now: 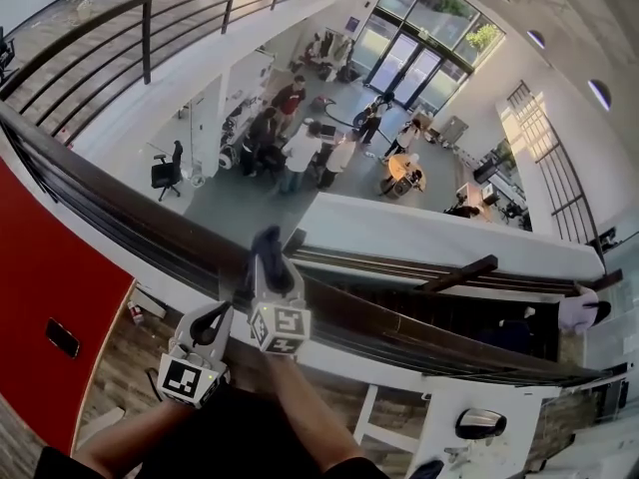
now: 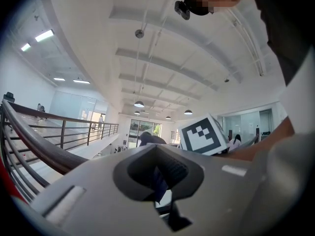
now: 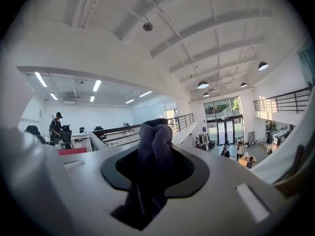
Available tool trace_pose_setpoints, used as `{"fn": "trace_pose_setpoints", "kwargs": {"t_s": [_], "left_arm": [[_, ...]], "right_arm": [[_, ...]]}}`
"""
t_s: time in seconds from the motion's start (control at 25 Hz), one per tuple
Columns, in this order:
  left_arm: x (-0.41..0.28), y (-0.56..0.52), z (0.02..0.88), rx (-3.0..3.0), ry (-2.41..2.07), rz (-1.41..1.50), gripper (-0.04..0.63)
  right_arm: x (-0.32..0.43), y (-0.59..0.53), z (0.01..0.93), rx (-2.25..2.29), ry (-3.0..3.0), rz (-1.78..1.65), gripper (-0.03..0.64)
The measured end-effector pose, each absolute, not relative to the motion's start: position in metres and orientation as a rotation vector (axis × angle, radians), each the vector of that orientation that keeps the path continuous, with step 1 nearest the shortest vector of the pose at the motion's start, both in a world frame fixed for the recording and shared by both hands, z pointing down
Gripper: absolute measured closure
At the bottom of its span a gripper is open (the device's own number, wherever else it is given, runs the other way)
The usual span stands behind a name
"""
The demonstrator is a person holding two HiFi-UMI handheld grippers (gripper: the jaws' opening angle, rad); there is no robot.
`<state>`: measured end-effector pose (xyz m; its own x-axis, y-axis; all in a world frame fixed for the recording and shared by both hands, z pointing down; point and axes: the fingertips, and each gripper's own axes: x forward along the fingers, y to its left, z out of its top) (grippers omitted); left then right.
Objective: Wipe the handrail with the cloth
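The cloth (image 1: pixel 268 241), a dark bunched wad, sits on top of the handrail (image 1: pixel 110 204) just left of the centre of the head view. It is clamped in the right gripper (image 1: pixel 269 259). In the right gripper view the jaws are clenched on the fabric (image 3: pixel 153 142), which bulges up out of the gripper (image 3: pixel 153 157) in a twisted knot.

The handrail is a broad dark band that sweeps from the upper left edge of the head view down to the lower right. It also curves along the left side of the left gripper view (image 2: pixel 35 147).

The left gripper (image 1: pixel 208 319) hangs in the lower left of the head view, below the rail and clear of it. Its jaws are pressed together with nothing between them (only a thin slit shows in the left gripper view (image 2: pixel 160 173)). The right gripper's marker cube (image 2: pixel 203 135) stands just beside it there.

Past the rail, the upper middle of the head view looks down on a lower floor (image 1: pixel 215 200) where a group of people (image 1: pixel 298 150) stands. Glass doors (image 1: pixel 399 56) are at the top, and a red wall (image 1: pixel 48 267) fills the left edge.
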<state>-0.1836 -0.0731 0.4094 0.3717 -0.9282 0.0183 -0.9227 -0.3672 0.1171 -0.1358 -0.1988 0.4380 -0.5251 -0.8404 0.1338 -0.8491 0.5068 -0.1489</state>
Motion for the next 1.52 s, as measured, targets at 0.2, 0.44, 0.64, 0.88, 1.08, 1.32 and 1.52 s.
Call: {"fn": "trace_pose_setpoints", "kwargs": {"t_s": [0.2, 0.44, 0.64, 0.88, 1.08, 1.32, 1.52], "left_arm": [[-0.182, -0.07, 0.42, 2.542, -1.668, -0.123, 0.597], [-0.185, -0.071, 0.423, 2.511, -1.681, -0.095, 0.597], [-0.188, -0.072, 0.417, 2.508, -1.688, -0.062, 0.597], [-0.174, -0.065, 0.42, 2.561, -1.647, -0.074, 0.597], [-0.17, -0.064, 0.421, 2.531, -1.645, -0.068, 0.597], [-0.153, -0.064, 0.421, 2.582, -1.614, -0.038, 0.597], [-0.148, -0.064, 0.419, 2.567, -1.598, -0.033, 0.597]], "right_arm": [[-0.141, -0.199, 0.45, 1.468, -2.61, 0.264, 0.492], [-0.136, -0.198, 0.476, 1.451, -2.508, 0.303, 0.491], [-0.138, -0.199, 0.483, 1.443, -2.479, 0.292, 0.491], [-0.124, -0.194, 0.492, 1.445, -2.451, 0.267, 0.491], [-0.113, -0.192, 0.494, 1.449, -2.444, 0.283, 0.491], [-0.1, -0.191, 0.491, 1.449, -2.45, 0.322, 0.492], [-0.087, -0.187, 0.493, 1.468, -2.436, 0.323, 0.492]]}}
